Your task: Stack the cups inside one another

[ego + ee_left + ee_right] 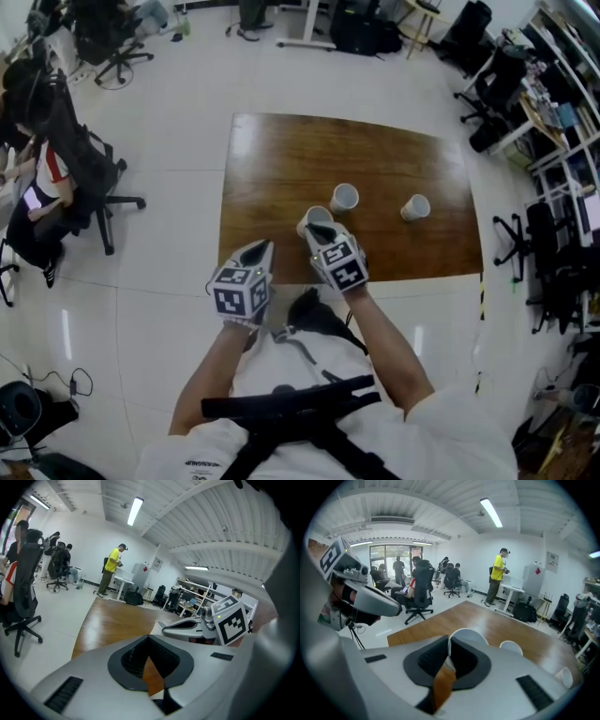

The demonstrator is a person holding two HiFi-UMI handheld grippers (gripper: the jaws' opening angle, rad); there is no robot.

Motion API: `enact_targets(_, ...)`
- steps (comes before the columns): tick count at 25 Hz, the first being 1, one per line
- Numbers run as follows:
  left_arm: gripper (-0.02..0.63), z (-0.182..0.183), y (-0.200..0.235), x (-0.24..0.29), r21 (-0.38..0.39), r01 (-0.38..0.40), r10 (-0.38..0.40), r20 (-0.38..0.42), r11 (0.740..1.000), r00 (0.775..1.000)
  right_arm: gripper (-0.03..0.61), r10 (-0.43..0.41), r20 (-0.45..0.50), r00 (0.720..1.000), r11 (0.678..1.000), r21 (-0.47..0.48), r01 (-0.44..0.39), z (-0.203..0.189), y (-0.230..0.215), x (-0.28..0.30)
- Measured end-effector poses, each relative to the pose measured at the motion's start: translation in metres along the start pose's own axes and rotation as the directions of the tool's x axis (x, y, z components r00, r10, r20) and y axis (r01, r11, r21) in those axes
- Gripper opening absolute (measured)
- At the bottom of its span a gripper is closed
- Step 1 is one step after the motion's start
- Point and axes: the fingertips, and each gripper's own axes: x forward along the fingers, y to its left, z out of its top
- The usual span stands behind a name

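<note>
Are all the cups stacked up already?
No: the middle cup and the far-right cup sit apart on the table, and the right tongs grip a third cup.

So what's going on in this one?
A person is stacking cups with two handheld grippers. The right gripper pinches a white cup by its wall at the table's near edge. The left gripper is shut and empty beside it. Farther out sit an upright cup and a tipped-over cup.

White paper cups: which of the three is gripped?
The white paper cup nearest the person, rim pinched in the right gripper; the other two sit untouched.
</note>
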Motion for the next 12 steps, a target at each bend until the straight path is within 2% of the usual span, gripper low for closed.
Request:
enact_targets(5, 0.000, 0.008, -0.022, 0.025, 0.036, 0.031, -0.031, -0.023, 0.999, 0.999, 0.034, -0.079, 0.047, 0.996, 0.997, 0.018, 0.078, 0.009, -0.040, -0.033)
enact_targets(12, 0.000, 0.018, -0.050, 0.046, 0.064, 0.061, -0.058, -0.038, 0.996, 0.998, 0.034, -0.162, 0.058, 0.985, 0.987, 0.032, 0.160, 0.003, -0.092, -0.065)
